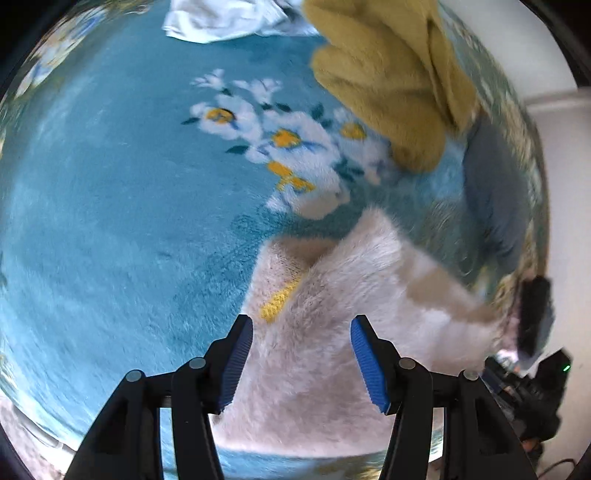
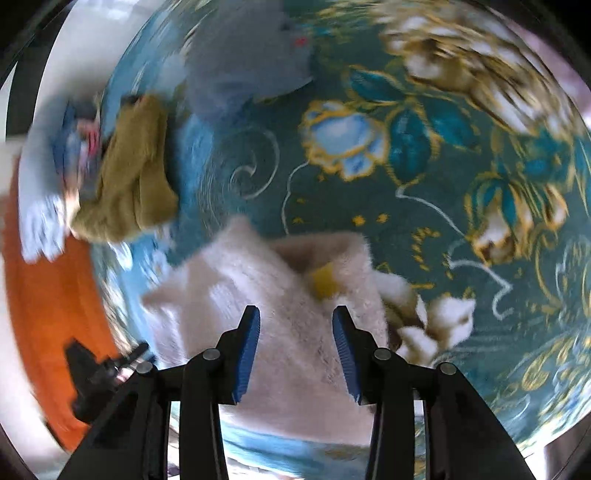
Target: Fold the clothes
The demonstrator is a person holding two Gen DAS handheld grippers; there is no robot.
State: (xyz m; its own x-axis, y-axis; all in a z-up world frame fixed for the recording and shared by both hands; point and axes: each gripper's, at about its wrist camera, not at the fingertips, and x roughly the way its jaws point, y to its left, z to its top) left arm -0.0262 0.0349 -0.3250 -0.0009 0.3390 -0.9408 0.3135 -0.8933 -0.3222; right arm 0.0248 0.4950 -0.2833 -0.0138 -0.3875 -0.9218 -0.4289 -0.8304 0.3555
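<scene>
Left hand-held gripper (image 1: pixel 302 360) is hovering with jaws apart, nothing between them, over the near part of a cream fluffy garment (image 1: pixel 332 314). Right hand-held gripper (image 2: pixel 295 347) is also sitting open and empty over the same cream fluffy garment (image 2: pixel 266 295). The garment is lying partly folded on a teal floral blanket (image 1: pixel 110 221), with a yellow patch (image 1: pixel 277 301) peeking from under a fold; its near edge is being cut off behind the gripper arms. A mustard garment (image 1: pixel 388 81) is lying far right in the left view, its top cropped by the frame. A grey garment (image 1: pixel 495 192) at the right is smeared by blur. A pale blue cloth (image 1: pixel 221 18) at the far edge is half out of view. The right view is heavily motion-blurred; the orange area (image 2: pixel 44 302) at left is unidentifiable.
</scene>
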